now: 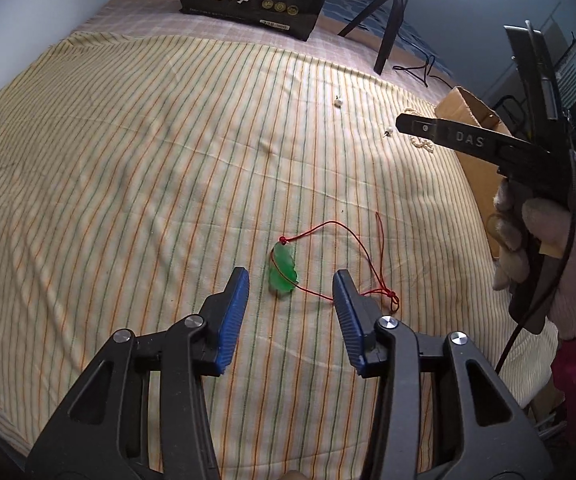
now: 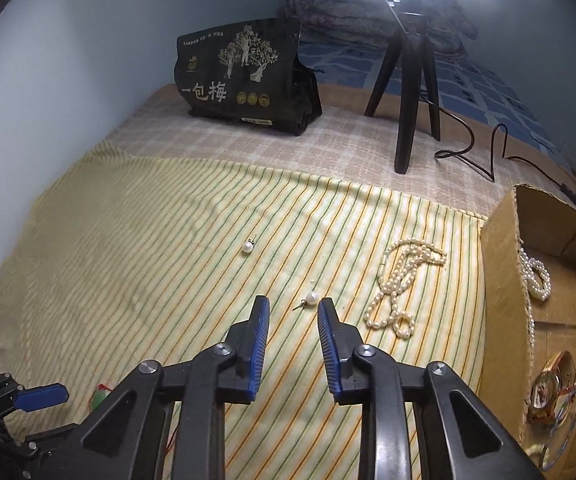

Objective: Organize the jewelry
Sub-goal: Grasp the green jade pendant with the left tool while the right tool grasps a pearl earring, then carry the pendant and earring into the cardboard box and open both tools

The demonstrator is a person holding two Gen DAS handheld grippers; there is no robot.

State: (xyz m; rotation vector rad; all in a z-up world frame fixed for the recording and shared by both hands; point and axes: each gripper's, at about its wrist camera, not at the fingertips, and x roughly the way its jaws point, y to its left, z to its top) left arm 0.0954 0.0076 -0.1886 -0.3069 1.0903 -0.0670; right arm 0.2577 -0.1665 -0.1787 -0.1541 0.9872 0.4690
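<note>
A striped yellow cloth (image 2: 136,240) covers the bed and serves as a sorting surface, so small pieces stand out against it. At its right edge sits an open cardboard box (image 2: 499,264), placed within reach as the collecting bin; a string of pearls, a watch and bangles already lie inside. A pearl necklace (image 2: 401,284) lies heaped on the cloth just beside the box.

The left gripper (image 1: 291,280) tilts down over a green pendant (image 1: 284,270) on a red cord (image 1: 347,236), its jaws apart with the pendant between the tips, not yet pinched. The right gripper (image 2: 293,310) likewise points down at a pearl earring (image 2: 309,299), jaws narrowed but released, the earring lying just ahead of the tips. A second pearl earring (image 2: 248,247) rests farther off, apart from everything.
</note>
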